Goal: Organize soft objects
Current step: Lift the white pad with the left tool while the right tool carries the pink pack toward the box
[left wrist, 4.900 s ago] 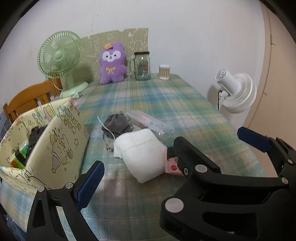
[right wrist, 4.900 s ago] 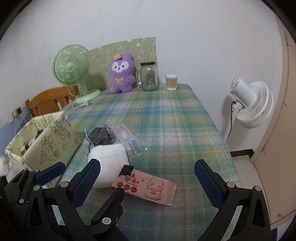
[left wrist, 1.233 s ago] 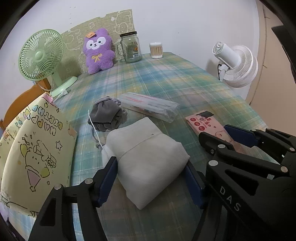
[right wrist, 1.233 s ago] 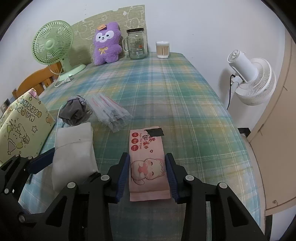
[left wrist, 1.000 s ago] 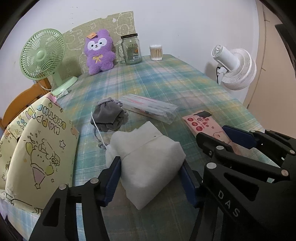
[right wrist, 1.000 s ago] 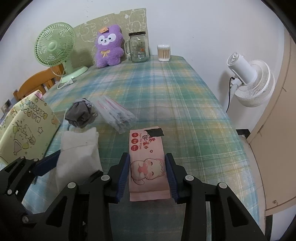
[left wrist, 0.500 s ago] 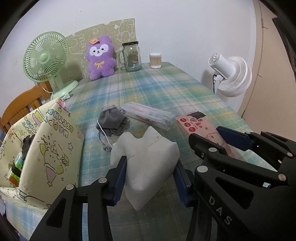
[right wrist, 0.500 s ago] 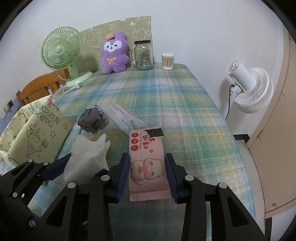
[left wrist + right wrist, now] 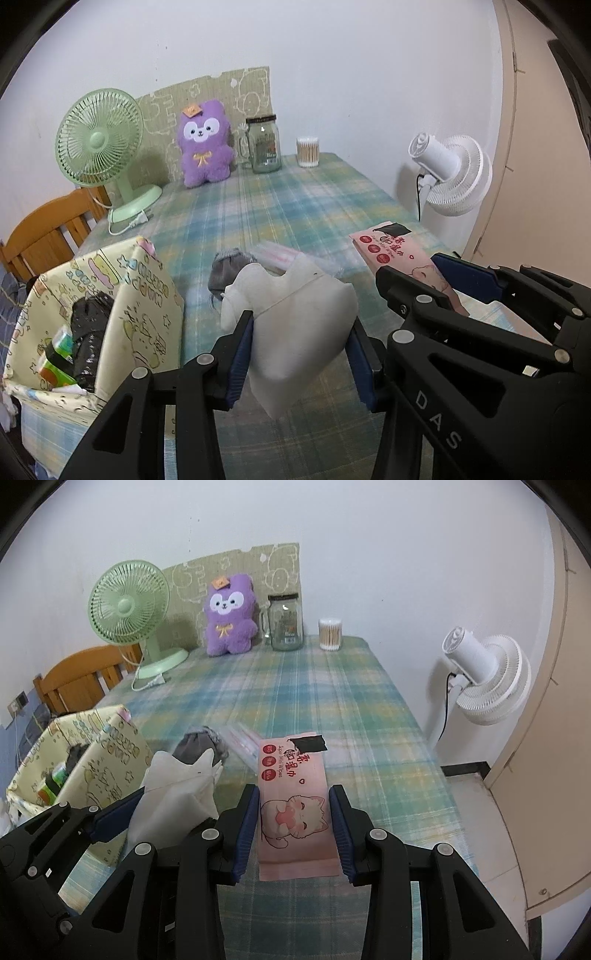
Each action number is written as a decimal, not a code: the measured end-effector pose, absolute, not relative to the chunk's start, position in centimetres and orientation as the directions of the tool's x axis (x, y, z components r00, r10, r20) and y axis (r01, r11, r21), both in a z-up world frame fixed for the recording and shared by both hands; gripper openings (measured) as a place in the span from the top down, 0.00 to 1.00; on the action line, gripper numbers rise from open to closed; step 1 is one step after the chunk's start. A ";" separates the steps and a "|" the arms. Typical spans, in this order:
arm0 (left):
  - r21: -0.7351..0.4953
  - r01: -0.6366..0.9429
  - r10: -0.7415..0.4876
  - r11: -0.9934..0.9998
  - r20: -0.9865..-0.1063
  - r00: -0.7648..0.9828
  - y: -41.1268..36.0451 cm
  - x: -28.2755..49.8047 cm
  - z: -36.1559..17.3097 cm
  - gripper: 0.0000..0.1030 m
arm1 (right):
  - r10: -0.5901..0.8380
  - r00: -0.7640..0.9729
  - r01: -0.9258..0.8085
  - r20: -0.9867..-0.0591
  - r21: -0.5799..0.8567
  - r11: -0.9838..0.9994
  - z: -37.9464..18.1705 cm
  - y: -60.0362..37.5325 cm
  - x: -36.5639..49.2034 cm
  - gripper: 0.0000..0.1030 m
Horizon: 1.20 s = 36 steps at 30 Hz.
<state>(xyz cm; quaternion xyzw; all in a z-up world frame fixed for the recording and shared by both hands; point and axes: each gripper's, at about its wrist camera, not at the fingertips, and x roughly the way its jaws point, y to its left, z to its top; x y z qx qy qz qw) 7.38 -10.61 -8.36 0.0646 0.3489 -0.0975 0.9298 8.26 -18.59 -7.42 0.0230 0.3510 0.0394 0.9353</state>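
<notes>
The left gripper point(image 9: 301, 350) is squeezing a white cloth pouch point(image 9: 295, 325) between its blue pads, jaws narrowed onto its sides, and the pouch is hanging clear of the plaid tablecloth point(image 9: 295, 199), its pointed corners sticking up and its bottom sagging below the pads; the right gripper point(image 9: 294, 825) is clamping a pink wipes pack point(image 9: 293, 797) by its long edges, jaws narrow, with the pack's long axis running straight away from the camera and its black-taped end farthest out; just beyond the pouch a grey drawstring bag point(image 9: 227, 269) and a clear plastic packet point(image 9: 284, 256) are lying on the cloth, the pouch partly hiding both; to the left a yellow cartoon-print bin point(image 9: 140, 306) is standing open just beside the pouch, already holding a black bundle point(image 9: 90, 332) and green-labelled items; the left view is looking down into the bin, while the right view is showing mostly its outer wall point(image 9: 99, 768); the right view alone is showing the pack's full printed face; far back against the wall are standing a green fan point(image 9: 98, 140), a purple plush toy point(image 9: 205, 144), a glass jar point(image 9: 264, 144) and a tub of cotton swabs point(image 9: 307, 152); a white fan point(image 9: 450, 173) is standing off the table's right side, and a wooden chair point(image 9: 48, 232) is showing behind the bin.
</notes>
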 end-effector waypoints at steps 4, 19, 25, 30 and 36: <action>0.054 0.227 -0.140 0.972 -0.642 0.754 -10.6 7.0 -7.1 0.53 | 0.088 0.768 -0.055 -0.635 0.072 0.996 -6.2 -18.6 7.7 0.59; 0.057 0.235 -0.156 0.970 -0.593 0.790 -10.0 6.3 -3.9 0.53 | 0.086 0.802 -0.046 -0.590 0.082 0.996 -2.8 -18.1 7.0 0.59; 0.061 0.239 -0.161 0.969 -0.576 0.801 -9.5 6.1 -3.0 0.53 | 0.080 0.815 -0.042 -0.574 0.078 0.996 -1.7 -17.4 6.7 0.59; 0.063 0.238 -0.163 0.969 -0.561 0.812 -8.7 6.0 -2.3 0.53 | 0.077 0.824 -0.042 -0.561 0.076 0.996 -0.7 -16.6 6.4 0.59; 0.076 0.228 -0.151 0.971 -0.547 0.823 -7.4 5.7 -1.5 0.52 | 0.080 0.833 -0.052 -0.547 0.066 0.996 0.1 -15.2 6.2 0.59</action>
